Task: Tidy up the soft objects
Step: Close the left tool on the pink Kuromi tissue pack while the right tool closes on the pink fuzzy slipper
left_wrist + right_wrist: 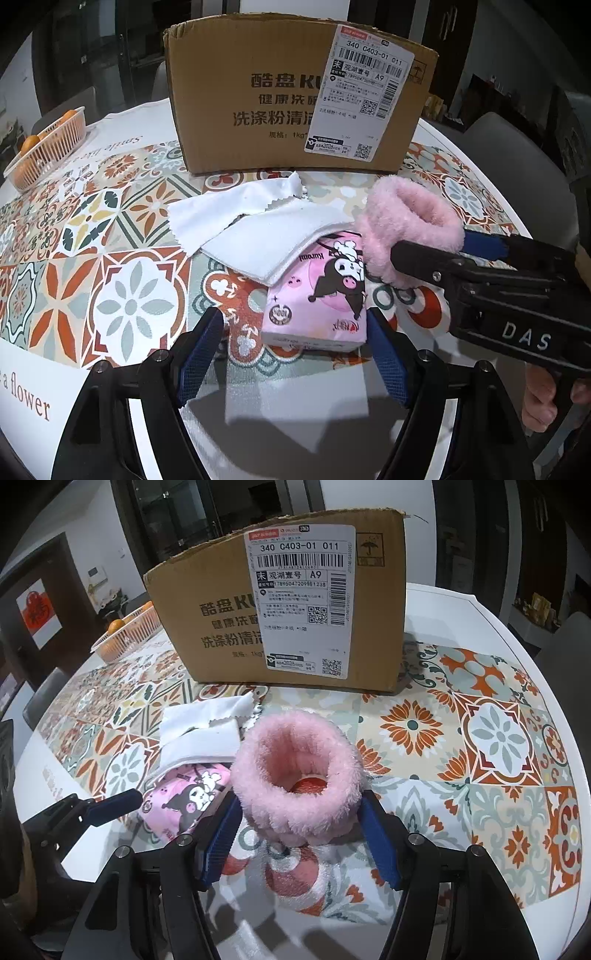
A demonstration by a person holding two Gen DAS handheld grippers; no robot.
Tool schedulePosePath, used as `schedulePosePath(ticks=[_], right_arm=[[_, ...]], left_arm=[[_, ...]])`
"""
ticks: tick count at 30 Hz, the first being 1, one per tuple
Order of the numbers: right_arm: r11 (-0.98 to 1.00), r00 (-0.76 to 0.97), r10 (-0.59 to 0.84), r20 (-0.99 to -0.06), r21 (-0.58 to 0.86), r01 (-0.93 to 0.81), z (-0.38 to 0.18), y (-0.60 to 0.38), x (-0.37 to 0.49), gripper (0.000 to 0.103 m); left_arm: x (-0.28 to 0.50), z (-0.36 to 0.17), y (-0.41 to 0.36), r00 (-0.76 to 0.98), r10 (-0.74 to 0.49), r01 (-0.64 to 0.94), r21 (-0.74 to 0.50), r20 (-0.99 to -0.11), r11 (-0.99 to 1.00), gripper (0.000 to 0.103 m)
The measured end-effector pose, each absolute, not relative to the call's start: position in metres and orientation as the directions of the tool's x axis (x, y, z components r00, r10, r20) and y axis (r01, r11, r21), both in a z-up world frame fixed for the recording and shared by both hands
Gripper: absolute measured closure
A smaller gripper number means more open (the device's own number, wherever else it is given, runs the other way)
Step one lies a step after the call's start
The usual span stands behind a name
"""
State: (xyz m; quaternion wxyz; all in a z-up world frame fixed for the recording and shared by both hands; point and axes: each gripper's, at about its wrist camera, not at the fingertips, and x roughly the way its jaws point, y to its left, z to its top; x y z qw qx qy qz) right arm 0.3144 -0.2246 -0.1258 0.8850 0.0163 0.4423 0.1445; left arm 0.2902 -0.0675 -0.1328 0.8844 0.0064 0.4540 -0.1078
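Tiled-print tablecloth (480, 720): R fingers (299, 834) pinch fluffy pink ring (295, 771); L fingers (295, 354) spread w/ glossy tissue pack (317, 295) between.

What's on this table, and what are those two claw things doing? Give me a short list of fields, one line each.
surface: table with patterned tile cloth
container: cardboard box, standing at the back
fruit: orange basket, far left
left gripper: open, fingers either side of the pink tissue pack, no clear contact
right gripper: fingers at both sides of the fluffy pink band; pressing or not, unclear
cloths: white cloths, partly overlapping the tissue pack
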Motion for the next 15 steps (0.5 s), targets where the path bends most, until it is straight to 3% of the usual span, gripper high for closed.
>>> schedulePosePath(ticks=[4,10,15], right_arm=[[0.96,0.576,0.261,-0.775,0.148,-0.236,-0.1267,-0.2243,0.3135,0.04],[0.967,0.591,0.243,-0.769,0.147,-0.206,-0.1257,-0.2249,0.3107,0.063],[0.969,0.592,0.241,-0.769,0.155,-0.193,-0.1241,-0.2244,0.3052,0.073]], left_arm=[[0.2941,-0.1343,-0.0677,0.564,-0.197,0.202,-0.098,-0.802,0.975,0.026],[0.2957,-0.1339,-0.0668,0.562,-0.225,0.213,-0.124,-0.796,0.969,0.048],[0.2937,-0.1324,-0.0657,0.564,-0.225,0.208,-0.127,-0.794,0.97,0.048]])
